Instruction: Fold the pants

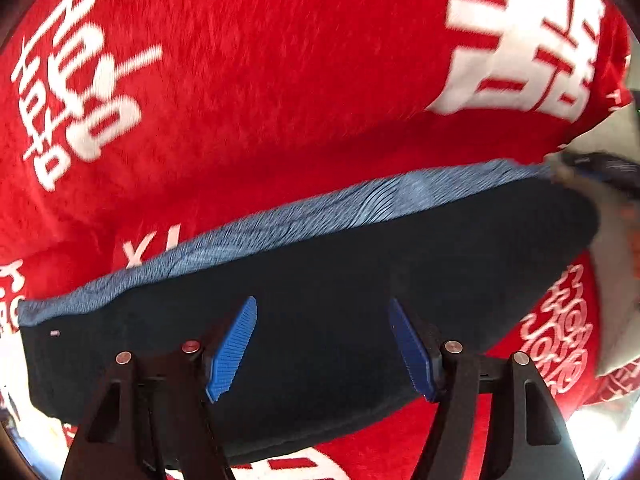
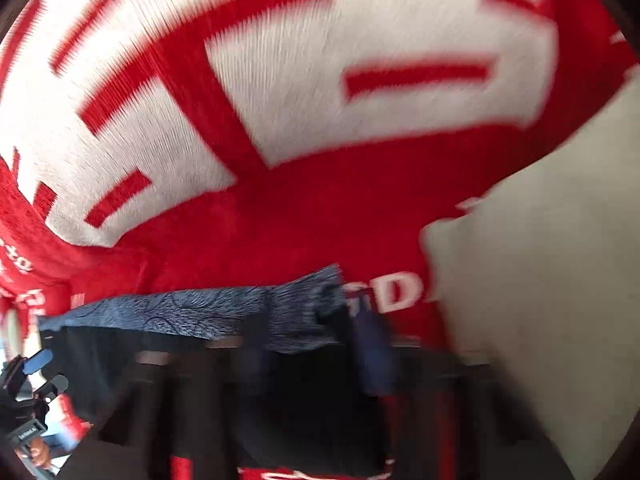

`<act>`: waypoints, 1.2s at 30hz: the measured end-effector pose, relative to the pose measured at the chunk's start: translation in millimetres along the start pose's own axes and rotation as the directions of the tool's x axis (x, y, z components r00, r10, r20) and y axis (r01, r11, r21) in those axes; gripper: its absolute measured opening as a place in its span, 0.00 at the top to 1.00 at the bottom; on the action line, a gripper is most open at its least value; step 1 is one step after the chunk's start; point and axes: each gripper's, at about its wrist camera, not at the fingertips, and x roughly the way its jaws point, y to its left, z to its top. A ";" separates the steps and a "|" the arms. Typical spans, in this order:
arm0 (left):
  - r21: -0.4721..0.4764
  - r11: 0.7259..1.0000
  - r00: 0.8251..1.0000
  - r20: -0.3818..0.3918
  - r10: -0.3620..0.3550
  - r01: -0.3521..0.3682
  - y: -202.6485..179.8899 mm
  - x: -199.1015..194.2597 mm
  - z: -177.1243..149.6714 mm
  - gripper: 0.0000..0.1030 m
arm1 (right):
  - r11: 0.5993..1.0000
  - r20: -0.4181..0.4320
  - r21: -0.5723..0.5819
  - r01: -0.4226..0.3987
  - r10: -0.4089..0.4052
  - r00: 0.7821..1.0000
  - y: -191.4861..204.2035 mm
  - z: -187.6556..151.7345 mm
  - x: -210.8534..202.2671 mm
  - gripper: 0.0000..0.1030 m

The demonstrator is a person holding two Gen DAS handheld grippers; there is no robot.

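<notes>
Dark navy pants (image 1: 328,300) with a lighter blue patterned band along the far edge lie folded on a red blanket (image 1: 260,100) with white lettering. My left gripper (image 1: 322,346) hovers over the pants, its blue pads (image 1: 234,354) wide apart and empty. In the right wrist view the pants (image 2: 192,316) lie across the lower frame, heavily blurred. My right gripper (image 2: 312,356) is a dark smear over the pants; its fingers cannot be made out. The left gripper (image 2: 36,372) shows at the far left.
The red blanket (image 2: 320,208) covers the surface. A pale grey-white surface (image 2: 540,280) borders it on the right and shows at the right edge in the left wrist view (image 1: 616,136).
</notes>
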 end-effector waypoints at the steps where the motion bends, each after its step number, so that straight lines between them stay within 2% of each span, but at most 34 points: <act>1: -0.008 1.000 1.000 -0.010 0.012 -0.012 0.0 5.5 -2.4 0.32 | 1.000 0.001 -0.010 -0.011 0.011 1.000 -0.4 -4.3 -8.6 0.39; 6: -0.046 0.998 0.998 -0.055 0.035 -0.037 -3.7 23.4 -14.5 0.32 | 0.998 -0.048 0.060 -0.036 0.039 0.998 -8.5 -49.7 -33.7 0.40; 8: -0.036 0.998 0.997 -0.068 0.039 -0.041 -8.5 28.4 -17.0 0.32 | 0.994 -0.041 0.105 -0.019 0.023 0.999 -15.5 -70.1 -37.5 0.40; 10: -0.021 0.999 0.996 -0.081 0.040 -0.042 -13.0 34.5 -20.1 0.32 | 0.994 -0.013 0.103 0.021 -0.019 1.000 -17.0 -75.3 -38.3 0.45; 12: -0.006 0.999 0.994 -0.094 0.047 -0.048 -16.9 40.8 -22.8 0.32 | 0.998 0.024 0.051 0.044 -0.045 0.999 -8.8 -68.8 -38.3 0.49; 14: 0.006 0.998 0.994 -0.098 0.058 -0.057 -21.4 45.0 -25.9 0.32 | 1.000 0.046 0.017 0.012 -0.013 0.999 -0.8 -51.5 -31.8 0.51; 17: 0.003 0.998 0.994 -0.093 0.064 -0.064 -23.8 46.1 -28.9 0.32 | 0.998 -0.011 0.026 -0.049 0.049 0.999 5.8 -23.0 -5.2 0.61; 19: -0.007 0.998 0.994 -0.090 0.059 -0.060 -22.4 46.0 -30.5 0.32 | 0.994 -0.095 0.060 -0.090 0.095 0.991 10.1 -4.5 20.6 0.64; 20: -0.014 0.998 0.994 -0.090 0.056 -0.057 -21.5 46.2 -31.1 0.32 | 0.993 -0.141 0.080 -0.088 0.098 0.985 8.6 -2.5 35.0 0.74; 21: -0.022 0.998 0.995 -0.089 0.051 -0.053 -19.3 46.8 -31.1 0.32 | 0.994 -0.171 0.088 -0.067 0.081 0.982 6.5 -3.1 43.7 0.98; 22: -0.029 0.998 0.995 -0.088 0.046 -0.049 -18.2 47.2 -31.9 0.32 | 0.996 -0.179 0.087 -0.036 0.051 0.983 3.7 -2.1 48.7 0.97; 24: -0.034 0.998 0.996 -0.080 0.041 -0.044 -16.7 47.9 -34.4 0.32 | 0.995 -0.106 0.090 0.041 -0.031 0.994 -2.7 5.2 39.3 0.98; 26: -0.035 0.998 0.997 -0.072 0.040 -0.043 -15.9 48.0 -36.4 0.32 | 0.986 -0.019 0.100 0.136 -0.134 0.991 -9.3 12.7 20.5 0.98; 27: -0.036 0.998 0.997 -0.069 0.040 -0.043 -15.7 48.0 -37.2 0.31 | 0.984 0.007 0.124 0.128 -0.130 0.992 -13.8 14.1 12.2 0.97; 28: -0.037 0.998 0.997 -0.068 0.039 -0.041 -13.3 48.0 -38.2 0.31 | 0.984 0.033 0.160 0.074 -0.080 0.996 -19.0 13.4 3.1 0.97; 29: -0.040 0.998 0.997 -0.068 0.037 -0.039 -12.4 47.1 -39.1 0.31 | 0.982 0.036 0.189 0.013 -0.020 0.999 -22.7 9.5 -4.7 0.89; 30: -0.043 0.998 0.997 -0.072 0.037 -0.040 -11.8 45.8 -38.7 0.31 | 0.979 0.026 0.204 -0.012 0.007 1.000 -23.7 2.9 -11.2 0.68; 32: -0.045 0.998 0.997 -0.073 0.037 -0.040 -7.5 41.1 -41.6 0.31 | 0.974 0.033 0.219 -0.059 0.053 0.998 -19.6 -24.5 -29.5 0.49; 36: -0.055 0.997 0.998 -0.048 0.049 -0.051 3.4 29.5 -41.1 0.31 | 0.956 -0.030 0.252 -0.152 0.165 0.986 -8.6 -95.5 -39.9 0.49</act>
